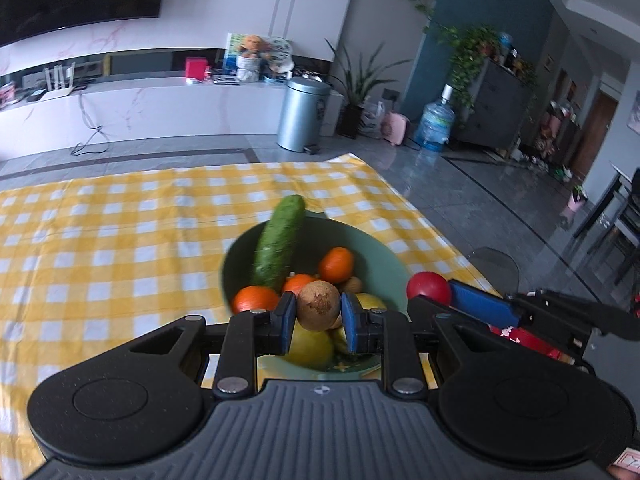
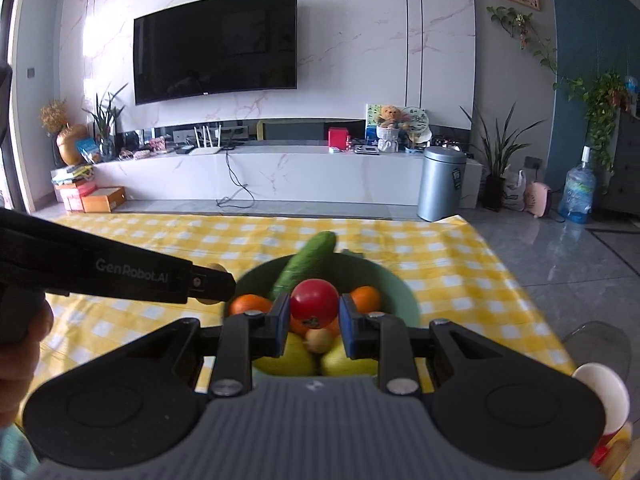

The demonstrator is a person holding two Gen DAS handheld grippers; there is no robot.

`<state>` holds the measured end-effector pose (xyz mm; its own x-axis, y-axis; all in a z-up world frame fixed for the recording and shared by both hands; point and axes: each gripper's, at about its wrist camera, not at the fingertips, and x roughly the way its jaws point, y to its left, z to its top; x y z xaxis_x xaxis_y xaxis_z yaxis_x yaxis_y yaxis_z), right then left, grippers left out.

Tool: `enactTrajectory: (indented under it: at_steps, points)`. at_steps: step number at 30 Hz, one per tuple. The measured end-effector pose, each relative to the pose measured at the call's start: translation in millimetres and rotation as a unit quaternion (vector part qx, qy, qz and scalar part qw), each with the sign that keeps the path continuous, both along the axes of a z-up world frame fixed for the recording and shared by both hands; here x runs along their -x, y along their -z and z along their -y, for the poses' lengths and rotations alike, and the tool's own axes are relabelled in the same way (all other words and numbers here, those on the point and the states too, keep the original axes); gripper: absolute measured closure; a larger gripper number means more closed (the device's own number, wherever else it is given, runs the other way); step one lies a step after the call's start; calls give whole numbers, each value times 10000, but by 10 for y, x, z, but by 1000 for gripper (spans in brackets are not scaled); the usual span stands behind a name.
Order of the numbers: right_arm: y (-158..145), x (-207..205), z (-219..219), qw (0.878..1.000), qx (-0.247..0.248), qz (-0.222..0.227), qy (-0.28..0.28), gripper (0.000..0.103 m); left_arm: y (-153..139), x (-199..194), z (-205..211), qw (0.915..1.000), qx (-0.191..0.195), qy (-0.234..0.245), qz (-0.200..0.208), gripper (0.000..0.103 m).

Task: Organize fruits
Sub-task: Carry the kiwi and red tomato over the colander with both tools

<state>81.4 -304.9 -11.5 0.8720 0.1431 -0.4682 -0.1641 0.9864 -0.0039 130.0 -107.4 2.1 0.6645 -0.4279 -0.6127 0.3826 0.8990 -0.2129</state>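
Observation:
My left gripper (image 1: 319, 307) is shut on a round brown fruit (image 1: 318, 306), held above a green bowl (image 1: 384, 268) on the yellow checked tablecloth. In the bowl lie a cucumber (image 1: 280, 240), oranges (image 1: 336, 265) and yellow fruits (image 1: 312, 346). My right gripper (image 2: 315, 308) is shut on a red tomato (image 2: 314, 303) over the same green bowl (image 2: 400, 292), with the cucumber (image 2: 308, 264) and an orange (image 2: 365, 299) behind it. The right gripper shows at the right of the left wrist view with the tomato (image 1: 428, 286). The left gripper's body (image 2: 120, 272) crosses the right wrist view.
The yellow checked cloth (image 1: 120, 240) covers the table, whose right edge drops to a grey tiled floor. A white paper cup (image 2: 606, 396) stands at the near right. A hand (image 2: 20, 344) shows at the left. A metal bin (image 2: 442, 182) and a TV bench stand beyond.

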Motion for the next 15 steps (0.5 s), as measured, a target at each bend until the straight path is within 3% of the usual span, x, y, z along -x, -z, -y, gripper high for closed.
enactTrajectory:
  at_steps: [6,15]
  points:
    - [-2,-196,126,9990,437,-80,-71,81,74,-198,230,9996,-113,238,-136,76]
    - [177,-571,281,9936,875,-670,-235,81,314,-493,387,9971,-197,421,-595,76]
